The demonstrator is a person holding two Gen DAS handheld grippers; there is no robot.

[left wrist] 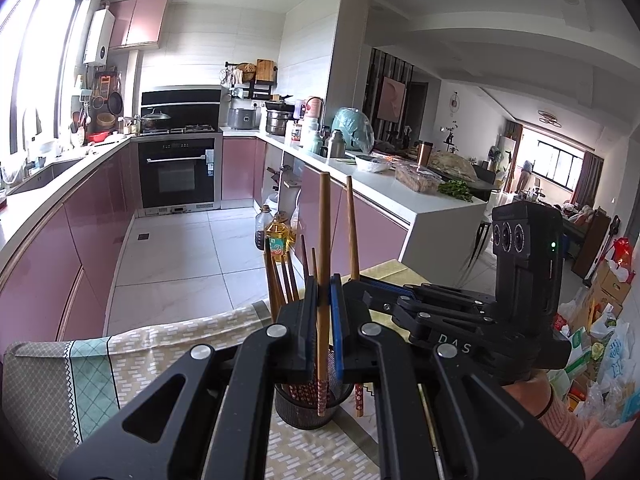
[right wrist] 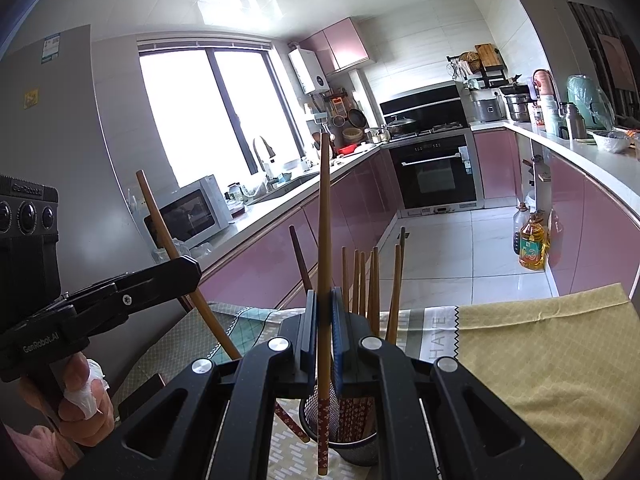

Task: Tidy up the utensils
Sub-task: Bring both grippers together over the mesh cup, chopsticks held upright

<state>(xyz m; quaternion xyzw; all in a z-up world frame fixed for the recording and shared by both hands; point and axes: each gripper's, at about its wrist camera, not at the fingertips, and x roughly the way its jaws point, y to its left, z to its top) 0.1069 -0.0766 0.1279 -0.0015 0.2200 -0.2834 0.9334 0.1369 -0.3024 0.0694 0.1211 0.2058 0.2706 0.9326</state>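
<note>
**Mia:** What is going on right now?

**Ben:** Two tongs, and each one is squeezing one chopstick. The left gripper is clamped on a long chopstick that stands almost straight up. Its patterned tip hangs just over the black mesh cup.

**Mia:** And the other one?

**Ben:** The right gripper is pinched tight on its own chopstick. That tip looks like it hangs down in front of the cup, not inside it yet, though I can't be sure.

**Mia:** Where is the cup?

**Ben:** On the table, on the cloth, near the table's far edge, the one by the kitchen floor.

**Mia:** So which step is this?

**Ben:** I think it is the dropping-in step. Both sticks are picked up and are over or beside the cup.

**Mia:** What comes next?

**Ben:** Each tip needs to be right over the cup's mouth, then go down a bit, then the tongs let go. The cup is narrow and full of sticks, so aim matters.

**Mia:** How many sticks?

**Ben:** Two held. In the cup I count about seven standing chopsticks; they overlap, so I may be off. One cup, two tongs.
</note>
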